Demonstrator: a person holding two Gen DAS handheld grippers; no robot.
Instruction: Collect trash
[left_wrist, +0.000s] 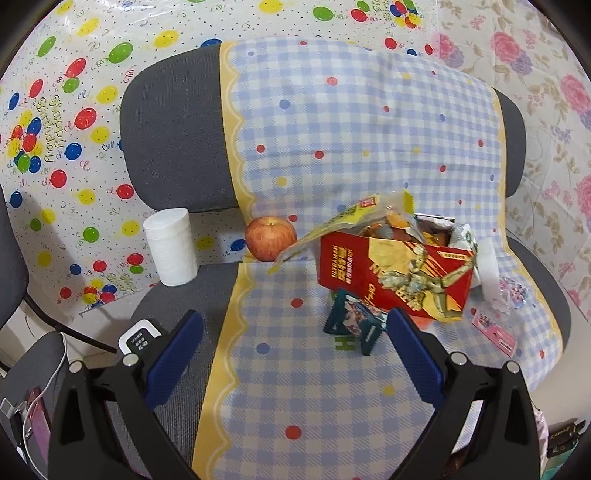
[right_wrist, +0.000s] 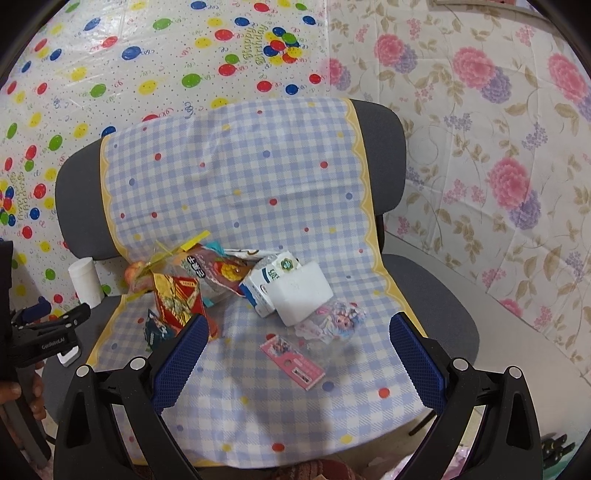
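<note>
1. The left hand-held gripper (left_wrist: 295, 332) hovered with its blue ridged pads spread apart and empty over a chair (left_wrist: 173, 122) draped in a checked, dotted cloth (left_wrist: 369, 129); only this view clearly showed the apple (left_wrist: 270, 238) and the white paper roll (left_wrist: 171, 252).
2. A red carton (left_wrist: 395, 280) printed "ULTRAMAN", stuffed with crinkled wrappers, sat mid-seat, a small dark green packet (left_wrist: 354, 325) touching its base.
3. The right hand-held gripper (right_wrist: 299, 339), likewise open, alone revealed a white foam block (right_wrist: 303, 291), a glossy character sticker (right_wrist: 340, 317) and a pink card (right_wrist: 291, 362).
</note>
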